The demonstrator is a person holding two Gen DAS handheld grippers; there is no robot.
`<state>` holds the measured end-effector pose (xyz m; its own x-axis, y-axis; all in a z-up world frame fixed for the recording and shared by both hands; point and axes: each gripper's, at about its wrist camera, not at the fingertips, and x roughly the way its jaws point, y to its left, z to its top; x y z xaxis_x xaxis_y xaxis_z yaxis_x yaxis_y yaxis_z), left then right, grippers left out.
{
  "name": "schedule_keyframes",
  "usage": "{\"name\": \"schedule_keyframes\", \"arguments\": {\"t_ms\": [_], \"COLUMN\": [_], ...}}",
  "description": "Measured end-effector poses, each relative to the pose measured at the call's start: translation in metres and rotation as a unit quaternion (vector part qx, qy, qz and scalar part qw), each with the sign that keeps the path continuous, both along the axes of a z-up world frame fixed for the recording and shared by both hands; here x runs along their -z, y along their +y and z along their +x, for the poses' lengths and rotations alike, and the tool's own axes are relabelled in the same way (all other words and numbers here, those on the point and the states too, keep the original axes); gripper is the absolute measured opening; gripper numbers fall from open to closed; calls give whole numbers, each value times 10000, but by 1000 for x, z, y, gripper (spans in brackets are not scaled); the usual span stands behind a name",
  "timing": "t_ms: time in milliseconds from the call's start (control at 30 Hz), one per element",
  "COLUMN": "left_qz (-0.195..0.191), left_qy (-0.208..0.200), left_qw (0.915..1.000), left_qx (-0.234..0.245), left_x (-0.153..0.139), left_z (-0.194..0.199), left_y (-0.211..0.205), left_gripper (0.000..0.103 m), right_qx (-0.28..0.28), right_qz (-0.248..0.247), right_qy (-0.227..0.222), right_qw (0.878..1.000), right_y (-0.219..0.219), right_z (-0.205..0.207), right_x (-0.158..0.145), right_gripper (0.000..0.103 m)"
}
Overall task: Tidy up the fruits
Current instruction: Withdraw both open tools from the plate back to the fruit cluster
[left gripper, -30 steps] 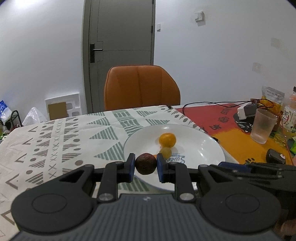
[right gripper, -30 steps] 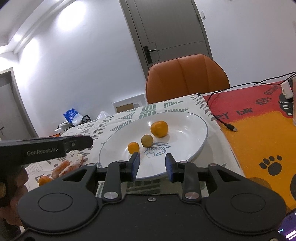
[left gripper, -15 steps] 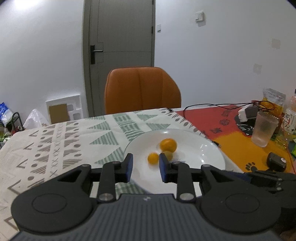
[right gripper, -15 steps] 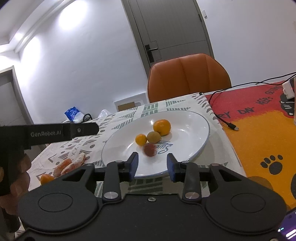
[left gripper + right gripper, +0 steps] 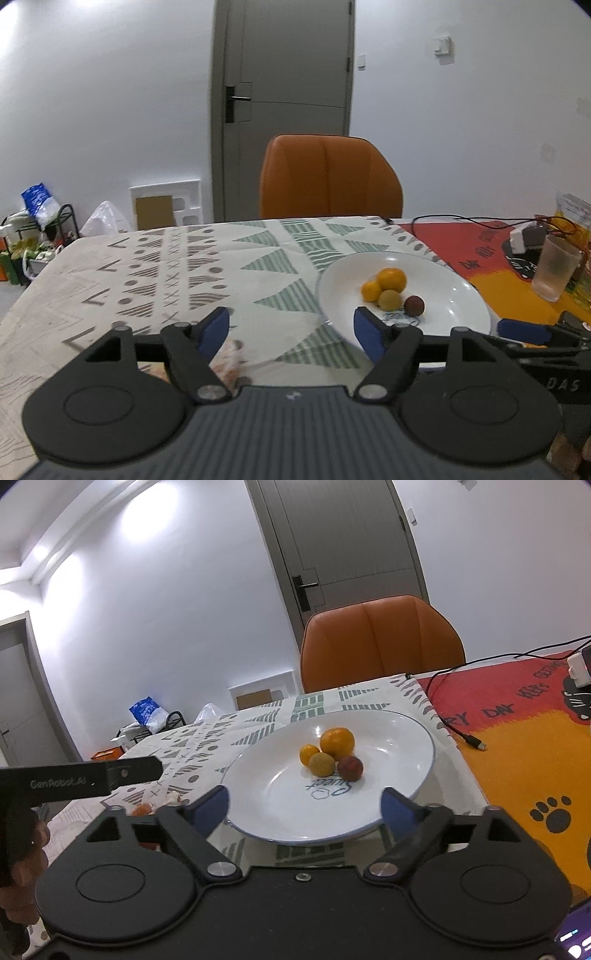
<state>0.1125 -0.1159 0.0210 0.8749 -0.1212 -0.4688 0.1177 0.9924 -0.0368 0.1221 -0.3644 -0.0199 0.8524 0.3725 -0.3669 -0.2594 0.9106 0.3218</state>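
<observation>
A white plate on the patterned tablecloth holds an orange, a small orange fruit, a yellow-green fruit and a dark red fruit. My left gripper is open and empty, left of the plate and above the cloth. My right gripper is open and empty at the plate's near rim. Peeled fruit pieces lie on the cloth under the left gripper.
An orange chair stands behind the table. A plastic cup, a charger with cables and snack packets sit at the right on the red-orange mat. A cable plug lies near the plate.
My left gripper let go of the dark red fruit, which now lies in the plate, then opened wide and moved left. My right gripper also opened wide.
</observation>
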Motion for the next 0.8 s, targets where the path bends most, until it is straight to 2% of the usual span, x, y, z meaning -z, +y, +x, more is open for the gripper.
{"name": "schedule_keyframes", "arguments": {"t_ms": [167, 467, 800], "left_qz": [-90, -73, -196], "left_qy": [0, -40, -12], "left_qw": [9997, 9987, 9964], "left_qx": [-210, -505, -826], "left_x": [-1, -2, -2], "left_z": [-9, -25, -40], "left_y": [19, 48, 80], "left_gripper": [81, 90, 91], "right_qx": [-78, -298, -574], "right_qz": [11, -46, -86], "right_qy": [-14, -4, 3], "right_qw": [10000, 9995, 9983], "right_y": [8, 28, 52], "right_z": [-2, -5, -8], "right_x": [-4, -8, -13], "right_gripper": [103, 103, 103]}}
